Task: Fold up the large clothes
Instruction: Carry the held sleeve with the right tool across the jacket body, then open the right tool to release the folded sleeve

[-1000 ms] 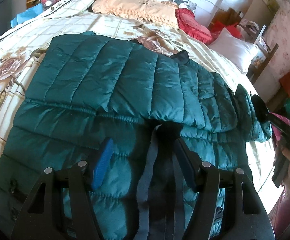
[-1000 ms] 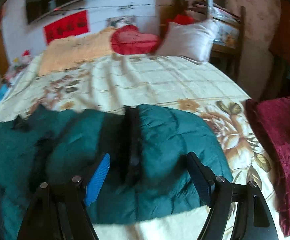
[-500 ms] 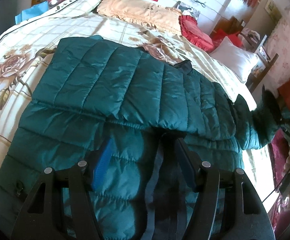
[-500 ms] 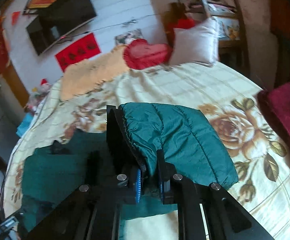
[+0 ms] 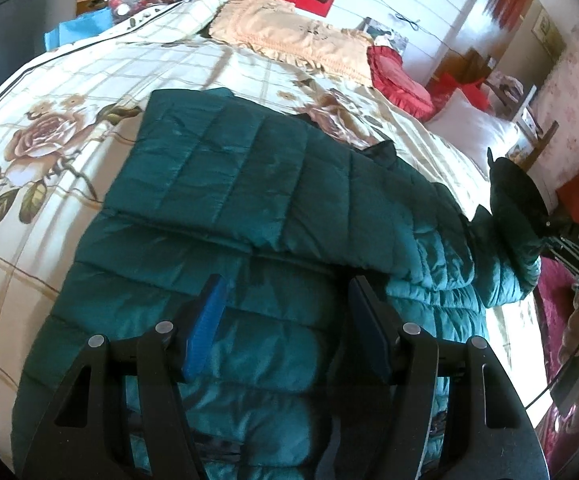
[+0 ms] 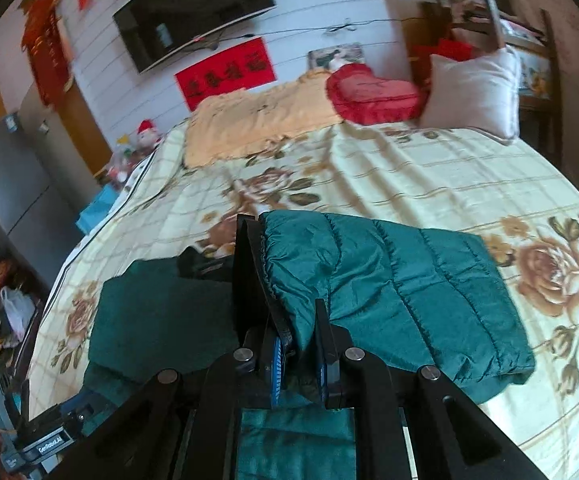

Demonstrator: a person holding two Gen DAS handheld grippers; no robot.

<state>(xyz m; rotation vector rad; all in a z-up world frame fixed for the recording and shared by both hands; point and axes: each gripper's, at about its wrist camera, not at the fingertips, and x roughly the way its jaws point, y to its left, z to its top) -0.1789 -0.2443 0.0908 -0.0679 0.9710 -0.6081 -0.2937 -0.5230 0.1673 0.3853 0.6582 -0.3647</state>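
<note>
A floral bedspread (image 6: pixel 429 168) covers the bed below a wall-mounted television (image 6: pixel 193 12) on white panelling.

The right tongs (image 6: pixel 298 354) are pinched tight on the edge of a green puffy coat (image 6: pixel 393 296). The held sleeve is lifted up, with its black lining showing at the cuff. The rest of the coat lies on the bed (image 6: pixel 429 176) with a flower blanket. A red heart pillow (image 6: pixel 369 92) sits by a white pillow (image 6: pixel 473 88).
</note>
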